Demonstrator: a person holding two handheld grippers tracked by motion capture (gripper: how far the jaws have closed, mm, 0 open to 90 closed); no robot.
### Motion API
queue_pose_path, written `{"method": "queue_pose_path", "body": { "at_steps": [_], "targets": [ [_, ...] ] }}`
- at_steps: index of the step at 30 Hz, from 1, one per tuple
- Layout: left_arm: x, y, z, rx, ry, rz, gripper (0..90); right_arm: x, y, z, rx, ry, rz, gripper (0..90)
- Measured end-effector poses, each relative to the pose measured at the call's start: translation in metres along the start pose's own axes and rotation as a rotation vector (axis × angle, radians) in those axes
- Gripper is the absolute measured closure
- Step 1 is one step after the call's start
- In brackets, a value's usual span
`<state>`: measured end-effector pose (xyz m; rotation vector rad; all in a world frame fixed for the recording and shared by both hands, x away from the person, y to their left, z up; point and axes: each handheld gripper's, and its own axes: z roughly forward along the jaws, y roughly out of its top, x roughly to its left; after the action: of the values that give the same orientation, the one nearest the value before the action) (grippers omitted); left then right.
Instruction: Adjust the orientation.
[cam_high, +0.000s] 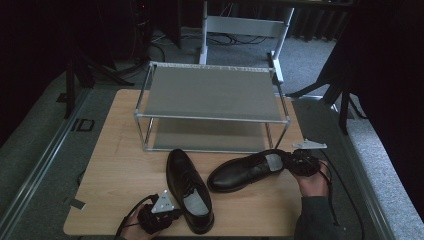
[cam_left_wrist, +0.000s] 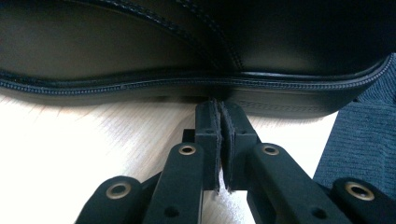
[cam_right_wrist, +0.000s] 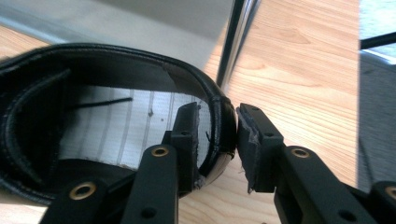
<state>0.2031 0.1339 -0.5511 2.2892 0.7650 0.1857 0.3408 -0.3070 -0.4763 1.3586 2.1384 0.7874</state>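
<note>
Two black dress shoes lie on the wooden table. The near shoe points away from me, and its side and stitched sole edge show close up. My left gripper is by that shoe's side, jaws shut and empty, with the tips at the sole edge. The far shoe lies crosswise, toe to the left. My right gripper straddles its heel rim: one jaw is inside over the pale insole, the other outside against the leather. A thin gap shows at the inner pad.
A two-tier metal shoe rack stands at the back of the table, both shelves bare. One of its legs rises just behind the held heel. Grey carpet surrounds the table, and a white frame stands farther back.
</note>
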Motion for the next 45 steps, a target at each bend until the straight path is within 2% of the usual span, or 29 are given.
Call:
{"method": "queue_pose_path", "body": {
  "at_steps": [6,9,10,11,13,16,17,20,22,23,25,26,29,31,32,34,36,38,42,45],
  "targets": [
    [-0.003,0.006,0.005,0.001,-0.017,0.018,86.1,0.007,-0.006,-0.01,0.06,-0.042,0.013,69.4],
    [-0.005,0.01,0.01,-0.001,-0.027,0.027,85.3,0.007,-0.008,-0.019,0.079,0.005,0.024,65.7],
    [-0.005,0.011,0.011,-0.003,-0.032,0.029,85.3,0.008,-0.008,-0.022,0.083,0.021,0.012,64.7],
    [-0.005,0.013,0.013,-0.003,-0.037,0.031,85.2,0.01,-0.008,-0.025,0.092,0.019,0.013,64.0],
    [-0.007,0.018,0.017,-0.001,-0.045,0.044,85.3,0.014,-0.009,-0.031,0.126,0.031,-0.016,64.6],
    [-0.009,0.025,0.024,0.0,-0.055,0.06,85.3,0.018,-0.012,-0.042,0.128,0.094,-0.044,64.4],
    [-0.009,0.028,0.026,0.001,-0.057,0.068,85.3,0.021,-0.013,-0.044,0.126,0.114,-0.054,67.2],
    [-0.011,0.035,0.033,-0.002,-0.067,0.081,85.3,0.029,-0.016,-0.046,0.098,0.197,-0.051,70.3],
    [-0.011,0.038,0.036,0.001,-0.074,0.09,85.3,0.037,-0.015,-0.039,0.08,0.289,-0.051,72.2],
    [-0.012,0.039,0.036,0.001,-0.075,0.09,85.3,0.042,-0.014,-0.034,0.078,0.313,-0.053,72.6],
    [-0.012,0.038,0.036,-0.009,-0.082,0.086,84.6,0.051,-0.011,-0.028,0.085,0.296,-0.081,68.4],
    [-0.011,0.037,0.036,-0.012,-0.086,0.085,83.9,0.054,-0.009,-0.028,0.077,0.289,-0.111,66.5],
    [-0.011,0.037,0.036,-0.012,-0.086,0.084,82.6,0.055,-0.007,-0.028,0.071,0.284,-0.154,65.7],
    [-0.011,0.036,0.033,-0.001,-0.064,0.091,80.6,0.056,-0.008,-0.023,0.094,0.275,-0.178,65.2],
    [-0.009,0.035,0.029,-0.005,-0.052,0.089,80.3,0.059,-0.009,-0.02,0.113,0.244,-0.203,63.3],
    [-0.005,0.034,0.02,-0.02,-0.033,0.077,79.5,0.061,-0.01,-0.018,0.121,0.251,-0.218,67.4],
    [0.005,0.031,0.008,-0.04,0.0,0.048,78.5,0.061,-0.009,-0.018,0.107,0.235,-0.223,77.5],
    [0.018,0.028,-0.005,-0.063,0.036,0.01,77.7,0.059,-0.008,-0.017,0.086,0.24,-0.234,81.7],
    [0.046,0.018,-0.027,-0.096,0.135,-0.068,73.9,0.054,-0.004,-0.01,0.03,0.265,-0.236,85.1],
    [0.068,0.011,-0.039,-0.112,0.189,-0.127,71.9,0.052,0.001,-0.002,0.004,0.3,-0.215,85.1]
  ]
}}
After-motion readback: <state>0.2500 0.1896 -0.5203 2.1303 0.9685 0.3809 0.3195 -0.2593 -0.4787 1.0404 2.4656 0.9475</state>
